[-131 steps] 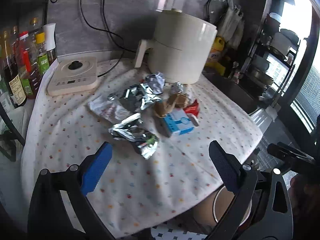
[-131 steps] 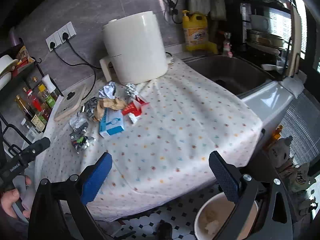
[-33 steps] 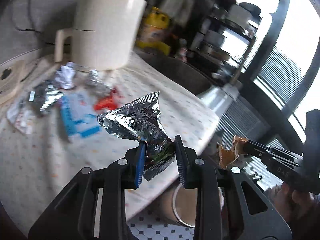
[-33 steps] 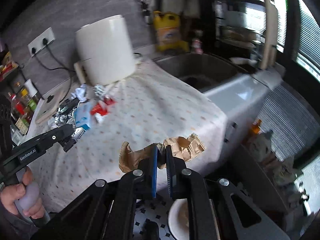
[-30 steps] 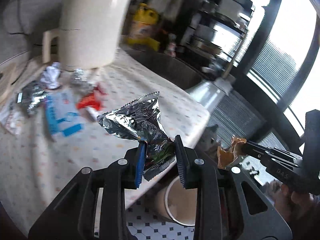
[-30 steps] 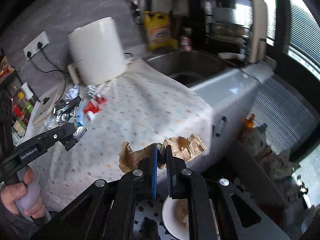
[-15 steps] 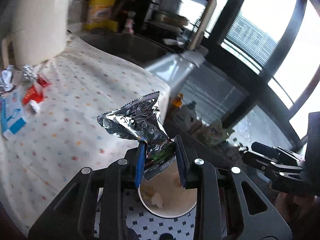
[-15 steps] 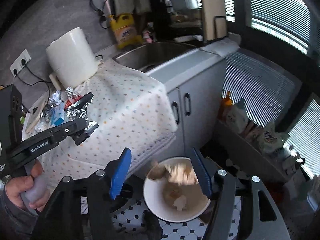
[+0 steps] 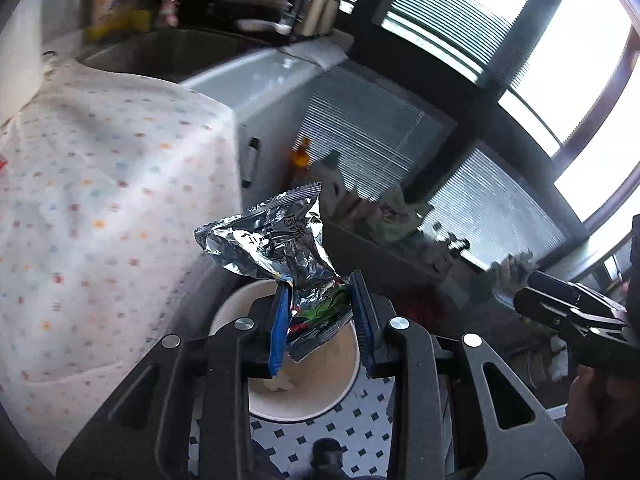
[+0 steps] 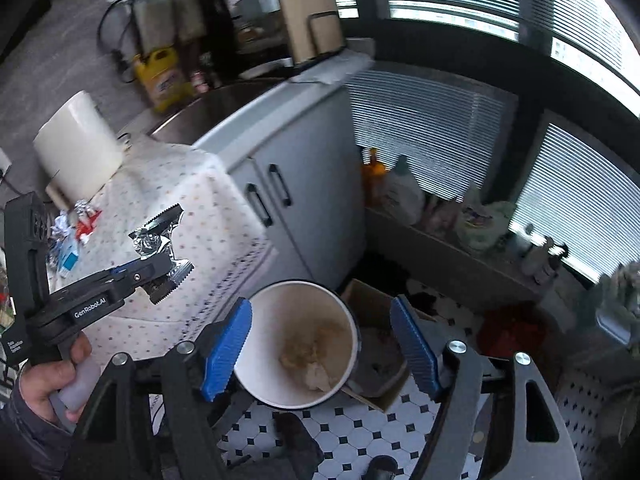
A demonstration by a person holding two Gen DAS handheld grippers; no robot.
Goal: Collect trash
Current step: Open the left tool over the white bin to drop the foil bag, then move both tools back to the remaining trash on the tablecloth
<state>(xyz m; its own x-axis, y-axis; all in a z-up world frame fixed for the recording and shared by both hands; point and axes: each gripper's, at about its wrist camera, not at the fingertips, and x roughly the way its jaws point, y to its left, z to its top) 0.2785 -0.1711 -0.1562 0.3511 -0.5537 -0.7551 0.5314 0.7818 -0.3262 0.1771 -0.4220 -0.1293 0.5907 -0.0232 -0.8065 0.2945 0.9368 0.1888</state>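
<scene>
Two grippers hang over the tiled floor (image 10: 360, 436) beside the counter. Far left in the right wrist view, a few scraps of trash (image 10: 72, 236) lie on the dotted cloth (image 10: 200, 216) in front of a white appliance (image 10: 78, 146). Next comes the left gripper (image 9: 320, 312), its blue pads clamped on the lower end of a crinkled foil wrapper (image 9: 276, 240) — the silver bag fans up and to the left above the fingers. In the left wrist view the wrapper hangs right over the open mouth of the white bin (image 9: 344, 384), above its rim and not inside it. The right wrist view shows the same bin (image 10: 264, 376) standing on the floor just off the cloth's hanging edge, with pale crumpled trash at its bottom. The right gripper (image 10: 320, 344) hovers over that bin with its blue fingers (image 10: 226, 346) spread wide apart and nothing between them. Further right, a cardboard box (image 10: 376, 316) touches the bin, and bottles (image 10: 396, 192) stand along a low shelf under the blinds.
</scene>
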